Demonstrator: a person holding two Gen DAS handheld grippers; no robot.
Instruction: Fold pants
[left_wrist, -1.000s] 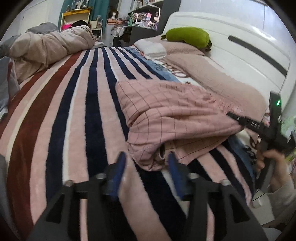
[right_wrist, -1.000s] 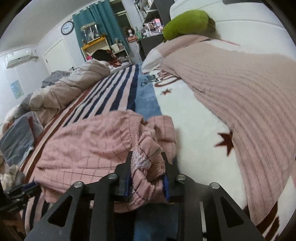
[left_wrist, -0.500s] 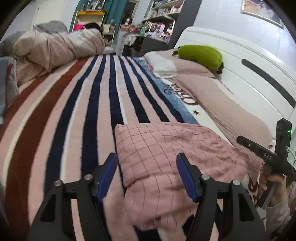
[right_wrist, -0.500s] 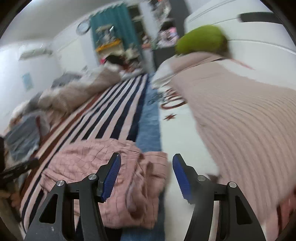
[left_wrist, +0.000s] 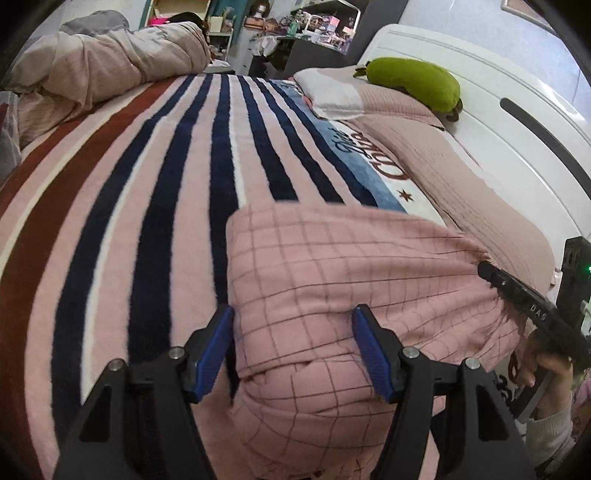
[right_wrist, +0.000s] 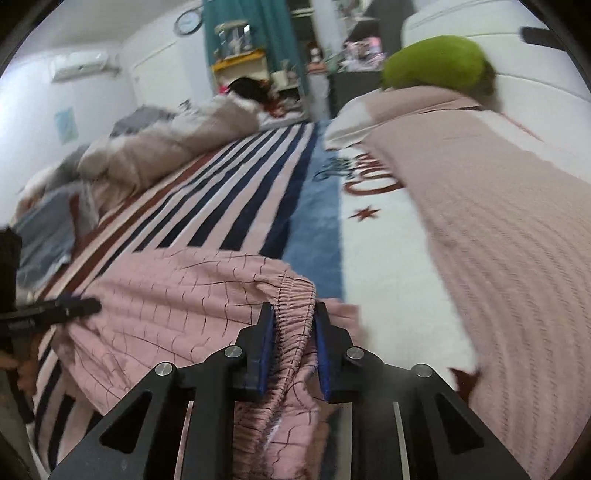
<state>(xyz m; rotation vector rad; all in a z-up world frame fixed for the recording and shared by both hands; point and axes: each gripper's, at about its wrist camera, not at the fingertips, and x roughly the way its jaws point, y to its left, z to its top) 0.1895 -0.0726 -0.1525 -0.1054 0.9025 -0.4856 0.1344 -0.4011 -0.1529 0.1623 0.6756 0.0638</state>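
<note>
On the striped blanket (left_wrist: 155, 192), toward its near right part, lies the task's garment: pink checked pants (left_wrist: 332, 280), bunched into a thick, partly doubled heap with loose lobes hanging toward the near edge of the bed. At the left, left tool (left_wrist: 293, 349) spread wide, blue pads (left_wrist: 214, 347) straddling a fold of the cloth without pinching any of it. Farther right, right tool (right_wrist: 294, 345) pressed together on the gathered elastic waistband (right_wrist: 295, 295), pinching a ridge of it between the pads. Likely trouble from here: with only one corner held, a pull by the right tool probably drags the whole heap sideways instead of flattening it, since the fluffy blanket offers little grip; the springy waistband could also slip out of the pinch if tugged sharply. With the left tool closing where it stands, risk of catching several layers at once, or blanket pile with the cloth, leaving a crooked fold. Beyond, on the right, a ribbed pink cover (right_wrist: 498, 229) and a green plush pillow (left_wrist: 413, 83) well apart from the work. No containers near the pants; shelves in the background too blurred to tell contents.
</note>
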